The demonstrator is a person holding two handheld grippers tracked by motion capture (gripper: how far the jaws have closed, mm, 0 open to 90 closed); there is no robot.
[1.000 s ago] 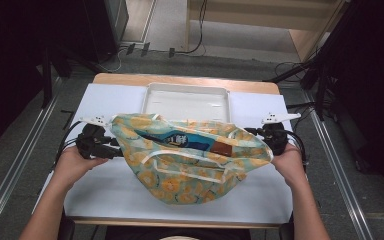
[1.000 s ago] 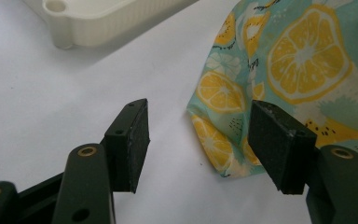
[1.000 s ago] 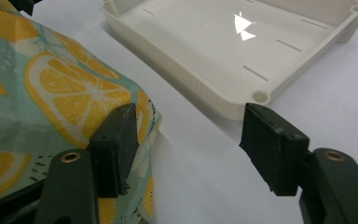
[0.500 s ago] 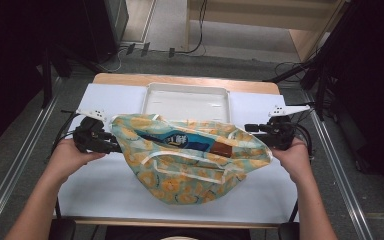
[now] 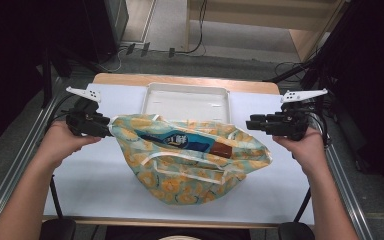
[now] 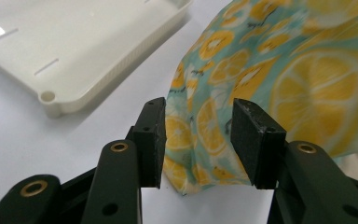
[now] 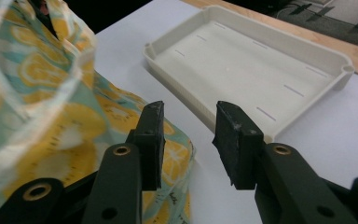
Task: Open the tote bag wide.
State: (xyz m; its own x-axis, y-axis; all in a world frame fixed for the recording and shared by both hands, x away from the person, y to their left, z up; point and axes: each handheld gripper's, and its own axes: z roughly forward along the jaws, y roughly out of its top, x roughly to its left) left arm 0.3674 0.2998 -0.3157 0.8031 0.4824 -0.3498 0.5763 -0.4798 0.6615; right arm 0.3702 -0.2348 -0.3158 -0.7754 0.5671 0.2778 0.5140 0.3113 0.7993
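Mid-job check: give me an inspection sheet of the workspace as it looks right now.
Surface: white table cover, bare around the bag.
Job's things: lemon-print fabric bag lying open, blue packet inside.
Clutter: empty white tray behind the bag.
Grippers: left tool has just been closing, bag corner between its jaws, not pinched; right tool also closing, beside the bag edge.
Cables: black leads at the right tool.
Surroundings: floor cables, wooden furniture.

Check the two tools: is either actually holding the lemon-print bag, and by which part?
Neither holds it. The bag's corner sits between the left tool's pads unpinched; the right tool is open beside its other edge. Both have just been closing.
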